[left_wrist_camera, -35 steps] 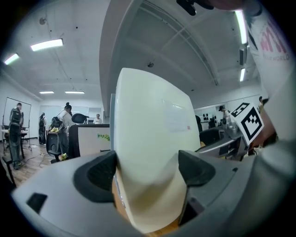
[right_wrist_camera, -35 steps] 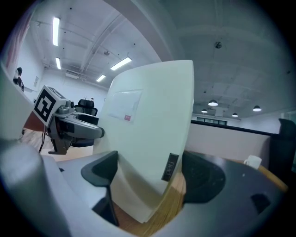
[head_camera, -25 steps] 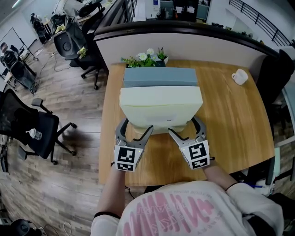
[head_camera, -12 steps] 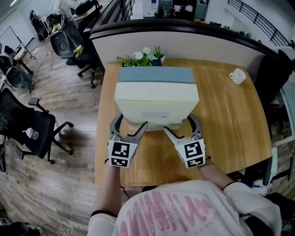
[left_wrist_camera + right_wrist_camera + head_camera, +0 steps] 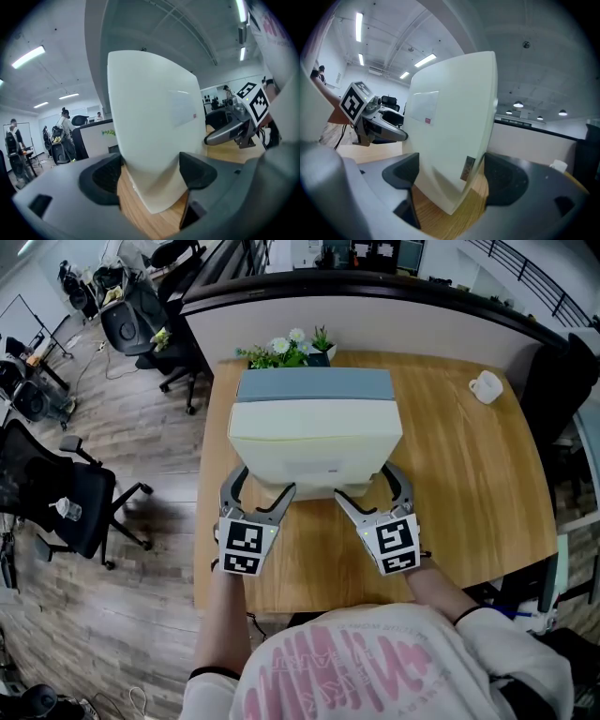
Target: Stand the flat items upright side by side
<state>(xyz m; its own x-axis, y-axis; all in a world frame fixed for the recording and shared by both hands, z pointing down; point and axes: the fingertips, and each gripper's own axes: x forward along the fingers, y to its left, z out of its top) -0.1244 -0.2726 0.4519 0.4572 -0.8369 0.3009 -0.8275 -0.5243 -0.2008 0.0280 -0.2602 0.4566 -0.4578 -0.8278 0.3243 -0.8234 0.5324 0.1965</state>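
- Blue-grey box stands just behind the upright cream box; plant beyond it, white mug well apart
- Left gripper jaws closing on the cream box's near left corner; right gripper clamps its right corner
- Hold unchanged from a second ago
- Wooden table; open office, chairs to the left
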